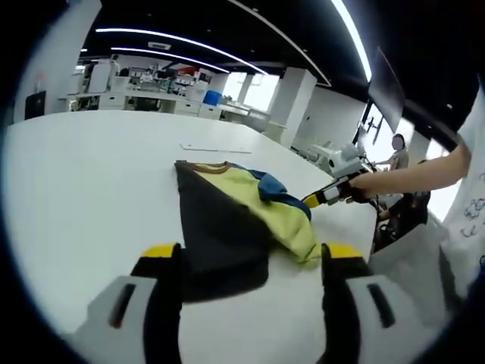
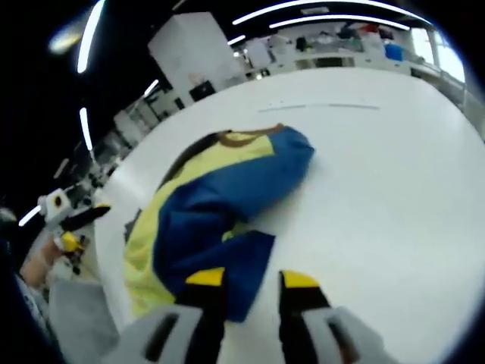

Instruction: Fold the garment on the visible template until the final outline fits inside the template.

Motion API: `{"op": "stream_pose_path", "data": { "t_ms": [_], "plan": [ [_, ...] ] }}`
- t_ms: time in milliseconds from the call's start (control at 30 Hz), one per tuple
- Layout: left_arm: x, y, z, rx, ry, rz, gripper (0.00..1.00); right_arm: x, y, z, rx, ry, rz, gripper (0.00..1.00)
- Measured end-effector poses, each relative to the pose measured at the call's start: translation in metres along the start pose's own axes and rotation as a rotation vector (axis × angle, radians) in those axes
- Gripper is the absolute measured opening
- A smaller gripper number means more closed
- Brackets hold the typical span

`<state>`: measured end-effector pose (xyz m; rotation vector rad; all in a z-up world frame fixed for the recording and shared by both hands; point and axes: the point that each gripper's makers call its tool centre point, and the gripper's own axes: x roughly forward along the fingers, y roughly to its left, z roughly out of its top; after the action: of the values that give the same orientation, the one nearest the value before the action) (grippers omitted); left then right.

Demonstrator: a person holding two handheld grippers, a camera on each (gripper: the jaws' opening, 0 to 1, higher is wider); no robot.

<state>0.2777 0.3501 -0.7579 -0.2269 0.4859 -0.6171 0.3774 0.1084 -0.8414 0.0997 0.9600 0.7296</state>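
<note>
Garment-wise, that crumpled yellow, blue and dark grey shirt [image 1: 242,220] [image 2: 212,212] sits bunched on the white table [image 1: 83,189] [image 2: 386,174]. Left gripper [image 1: 250,262] is spread wide, released, while the right gripper [image 2: 252,282] looks half-parted at the blue hem, can't tell if it's grasping.

garment [image 2: 212,205]: soft matt cloth, creased | table [image 1: 83,189]: smooth white, faint sheen | tongs [image 1: 246,262]: matt plastic

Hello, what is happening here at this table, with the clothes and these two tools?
A person holds a gripper in each hand and is folding a garment in dark grey, yellow and blue on a white table. The garment lies bunched and partly folded. The left gripper is open, with the dark edge between its jaws. The right gripper sits at the blue part; whether it grips cloth is unclear.
</note>
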Motion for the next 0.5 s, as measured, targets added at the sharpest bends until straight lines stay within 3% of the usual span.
{"op": "stream_pose_path", "data": {
  "t_ms": [200, 267, 333, 500],
  "plan": [
    [0.001, -0.003, -0.001, -0.011, -0.005, -0.001, 0.71, 0.004, 0.004, -0.004, -0.006, 0.012, -0.012, 0.07],
    [0.001, -0.003, -0.002, -0.013, -0.004, -0.002, 0.71, 0.003, 0.002, -0.006, -0.056, 0.023, -0.051, 0.00],
    [0.002, -0.004, -0.003, -0.017, -0.005, -0.004, 0.71, 0.001, -0.006, -0.006, -0.098, 0.023, -0.071, 0.00],
    [0.004, -0.007, -0.006, -0.024, -0.001, -0.009, 0.71, 0.005, 0.002, -0.007, -0.196, 0.047, -0.097, 0.00]
  ]
}}
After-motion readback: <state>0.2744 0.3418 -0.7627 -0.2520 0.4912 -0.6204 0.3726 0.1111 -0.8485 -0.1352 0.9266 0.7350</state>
